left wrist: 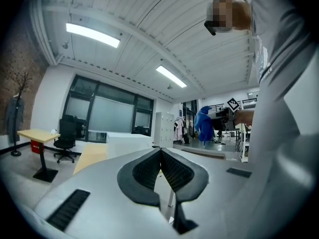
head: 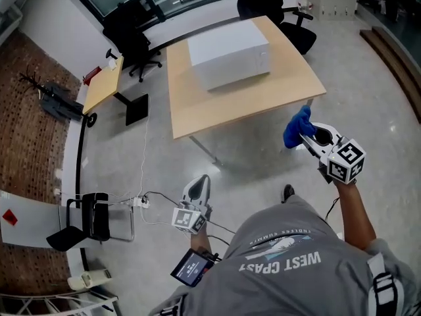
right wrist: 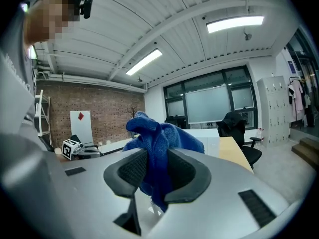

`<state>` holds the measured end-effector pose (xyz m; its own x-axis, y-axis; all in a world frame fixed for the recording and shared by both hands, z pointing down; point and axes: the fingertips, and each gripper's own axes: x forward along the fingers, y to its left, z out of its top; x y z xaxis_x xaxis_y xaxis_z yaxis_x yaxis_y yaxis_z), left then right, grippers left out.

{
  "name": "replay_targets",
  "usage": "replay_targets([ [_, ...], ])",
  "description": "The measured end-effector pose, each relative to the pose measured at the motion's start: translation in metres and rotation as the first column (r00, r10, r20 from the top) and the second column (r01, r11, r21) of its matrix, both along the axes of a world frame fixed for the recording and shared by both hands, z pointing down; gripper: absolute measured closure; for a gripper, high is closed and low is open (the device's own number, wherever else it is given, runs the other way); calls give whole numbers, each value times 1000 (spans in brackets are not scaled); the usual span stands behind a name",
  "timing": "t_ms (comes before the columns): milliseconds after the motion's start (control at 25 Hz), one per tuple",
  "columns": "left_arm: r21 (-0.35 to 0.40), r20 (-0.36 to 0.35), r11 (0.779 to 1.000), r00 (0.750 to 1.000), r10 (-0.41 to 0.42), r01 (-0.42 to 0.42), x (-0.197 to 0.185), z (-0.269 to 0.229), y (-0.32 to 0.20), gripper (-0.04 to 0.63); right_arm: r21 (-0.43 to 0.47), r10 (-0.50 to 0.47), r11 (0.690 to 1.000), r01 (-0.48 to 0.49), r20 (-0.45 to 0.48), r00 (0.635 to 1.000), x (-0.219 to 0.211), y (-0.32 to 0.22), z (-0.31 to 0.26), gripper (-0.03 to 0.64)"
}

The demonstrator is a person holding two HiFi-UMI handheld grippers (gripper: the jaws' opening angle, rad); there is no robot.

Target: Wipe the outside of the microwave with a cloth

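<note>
A white microwave [head: 228, 53] stands on a light wooden table [head: 276, 91] ahead of me; it also shows as a white box [left wrist: 128, 144] in the left gripper view. My right gripper [head: 304, 135] is shut on a blue cloth [head: 297, 126], held in the air near the table's front right corner. In the right gripper view the cloth [right wrist: 158, 142] bunches between the dark pads [right wrist: 181, 171]. My left gripper [head: 200, 184] hangs low over the floor, short of the table, its jaws shut with nothing between them [left wrist: 160, 159].
Black office chairs [head: 133, 37] stand behind the table. A smaller desk [head: 104, 84] is at the left, with a cable [head: 143, 176] running across the floor to a power strip. A black folding chair [head: 92, 217] stands by the brick wall at lower left.
</note>
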<state>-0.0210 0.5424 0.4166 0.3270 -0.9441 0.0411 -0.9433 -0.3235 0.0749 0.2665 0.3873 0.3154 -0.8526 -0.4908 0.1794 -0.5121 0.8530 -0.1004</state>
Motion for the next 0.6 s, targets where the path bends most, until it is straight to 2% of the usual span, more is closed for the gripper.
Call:
replay_targets([
  [160, -18, -16, 1000, 1000, -19, 19, -15, 6, -10, 572, -4, -29, 1000, 28, -9, 1000, -26, -25, -3, 503],
  [360, -63, -6, 997, 999, -41, 41, -37, 22, -40, 572, -29, -27, 999, 27, -2, 1000, -51, -80, 11, 503],
  [480, -71, -6, 996, 998, -62, 61, -49, 23, -70, 572, -28, -39, 999, 39, 12, 999, -69, -125, 12, 503],
  [600, -63, 5, 995, 997, -76, 76, -60, 21, -120, 572, -13, -64, 998, 65, 29, 998, -89, -182, 8, 503],
])
